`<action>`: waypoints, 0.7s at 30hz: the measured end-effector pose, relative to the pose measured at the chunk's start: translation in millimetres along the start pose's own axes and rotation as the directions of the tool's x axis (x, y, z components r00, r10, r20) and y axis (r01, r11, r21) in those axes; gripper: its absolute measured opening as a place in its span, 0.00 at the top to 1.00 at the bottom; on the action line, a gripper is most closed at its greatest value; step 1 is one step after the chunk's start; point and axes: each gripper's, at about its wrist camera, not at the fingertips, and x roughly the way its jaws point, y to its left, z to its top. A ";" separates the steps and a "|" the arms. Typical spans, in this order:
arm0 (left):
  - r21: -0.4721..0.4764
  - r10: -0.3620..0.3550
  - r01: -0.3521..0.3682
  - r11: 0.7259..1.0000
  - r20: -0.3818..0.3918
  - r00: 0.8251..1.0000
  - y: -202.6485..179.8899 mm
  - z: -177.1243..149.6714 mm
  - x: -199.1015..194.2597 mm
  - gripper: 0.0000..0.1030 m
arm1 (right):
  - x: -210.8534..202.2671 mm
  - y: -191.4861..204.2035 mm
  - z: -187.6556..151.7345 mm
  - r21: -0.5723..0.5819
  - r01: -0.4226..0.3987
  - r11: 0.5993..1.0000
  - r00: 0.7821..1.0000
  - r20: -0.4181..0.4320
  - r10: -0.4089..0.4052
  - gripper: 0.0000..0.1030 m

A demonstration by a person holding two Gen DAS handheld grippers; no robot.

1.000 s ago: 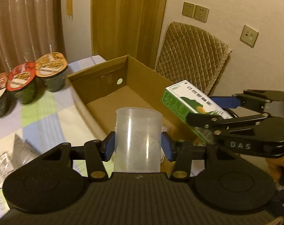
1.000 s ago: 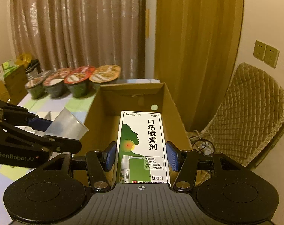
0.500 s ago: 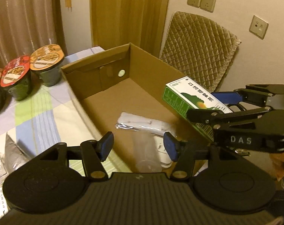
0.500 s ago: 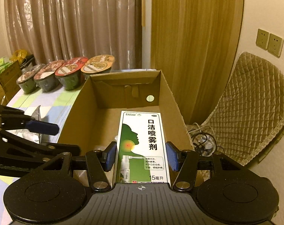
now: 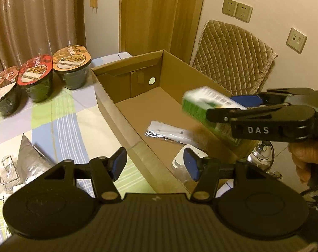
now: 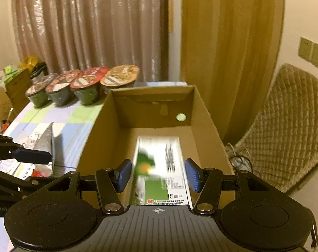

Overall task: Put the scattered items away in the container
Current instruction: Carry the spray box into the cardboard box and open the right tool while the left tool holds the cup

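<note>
Sitting blurred btwn spread right fingers [image 6: 190,173], untouched: green box [image 6: 161,172], over carton [image 6: 205,113]; left fingers [image 5: 119,163] spread, empty.

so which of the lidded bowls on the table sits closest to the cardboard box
The orange-lidded bowl, at the right end of the row, right beside the cardboard box. The red-lidded bowls stand farther left.

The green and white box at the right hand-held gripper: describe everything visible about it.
The green and white box is a slim printed carton, apparently cardboard, with Chinese text and a barcode. It is motion-blurred, lying lengthwise between the open fingers of the right hand-held gripper, with gaps on both sides, so contact is unclear. It sits above the open cardboard container, pointing toward its far wall.
</note>
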 end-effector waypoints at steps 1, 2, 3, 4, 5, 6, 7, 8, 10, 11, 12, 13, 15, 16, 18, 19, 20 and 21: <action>0.000 0.000 0.000 1.000 -0.001 1.000 -0.1 0.0 -0.4 0.47 | 1.1 2.4 0.9 -0.014 0.005 1.000 1.000 -0.002 -0.005 0.42; 0.000 0.000 0.000 1.000 -0.001 1.000 0.1 -0.6 -1.2 0.47 | 1.6 3.9 1.4 -0.020 0.007 1.000 1.000 -0.001 -0.007 0.34; 0.000 0.000 0.000 1.000 -0.001 1.000 0.4 -1.4 -2.1 0.46 | 0.9 4.6 1.6 -0.018 0.007 1.000 1.000 0.007 -0.007 0.11; -0.001 0.000 0.000 1.000 -0.001 1.000 0.8 -2.4 -3.0 0.46 | -0.7 4.7 1.7 -0.013 0.005 1.000 1.000 0.020 -0.005 0.09; -0.003 0.001 -0.001 1.000 -0.001 1.000 1.4 -3.4 -3.6 0.46 | -1.1 5.0 2.3 -0.012 0.004 1.000 1.000 0.019 -0.004 0.09; -0.006 0.003 -0.003 1.000 -0.002 1.000 2.3 -4.6 -4.6 0.46 | -0.7 5.6 2.4 -0.012 0.006 1.000 1.000 0.012 -0.006 0.09; -0.009 0.005 -0.005 1.000 -0.003 1.000 3.4 -5.9 -5.6 0.46 | -0.9 6.2 2.3 -0.009 0.004 1.000 1.000 0.009 -0.004 0.09; -0.012 0.006 -0.006 1.000 -0.004 1.000 4.7 -7.2 -6.7 0.46 | -1.4 6.9 2.0 -0.008 0.004 1.000 1.000 0.005 -0.004 0.09; -0.019 0.010 -0.010 1.000 -0.005 1.000 6.9 -10.2 -9.8 0.45 | -2.6 8.7 0.8 -0.009 0.006 1.000 1.000 -0.002 -0.006 0.09; -0.021 0.012 -0.012 1.000 -0.005 1.000 7.9 -11.8 -11.3 0.45 | -3.3 9.9 0.3 -0.006 0.007 1.000 1.000 -0.006 -0.007 0.09; -0.024 0.014 -0.014 1.000 -0.006 1.000 9.0 -13.5 -13.2 0.45 | -4.4 11.0 -0.1 -0.002 0.006 1.000 1.000 -0.009 -0.006 0.09; -0.026 0.016 -0.016 1.000 -0.008 1.000 9.9 -15.2 -15.4 0.45 | -5.8 12.2 -0.5 -0.001 0.006 1.000 1.000 -0.011 -0.006 0.09; -0.026 0.023 -0.023 0.999 -0.009 1.000 11.7 -18.7 -20.8 0.45 | -9.5 15.4 -1.4 -0.002 0.005 1.000 1.000 -0.013 -0.005 0.09; -0.027 0.026 -0.026 0.999 -0.009 1.000 12.7 -20.2 -23.9 0.45 | -11.4 17.5 -1.4 -0.003 0.003 1.000 1.000 -0.012 -0.003 0.09; -0.031 0.033 -0.034 0.999 -0.006 0.999 15.5 -23.0 -31.3 0.44 | -15.8 22.0 -0.8 -0.005 -0.002 1.000 1.000 -0.011 0.002 0.09; -0.032 0.039 -0.039 0.999 -0.005 0.999 17.0 -24.2 -35.1 0.44 | -18.0 24.5 -0.5 -0.008 -0.004 1.000 1.000 -0.009 0.004 0.09; -0.033 0.044 -0.044 0.998 -0.003 0.999 18.8 -25.5 -39.3 0.43 | -20.5 27.4 -0.2 -0.011 -0.006 1.000 1.000 -0.006 0.006 0.09; -0.035 0.050 -0.050 0.998 -0.001 0.999 20.7 -27.1 -43.8 0.43 | -23.0 30.6 0.3 -0.014 -0.009 1.000 1.000 -0.004 0.009 0.09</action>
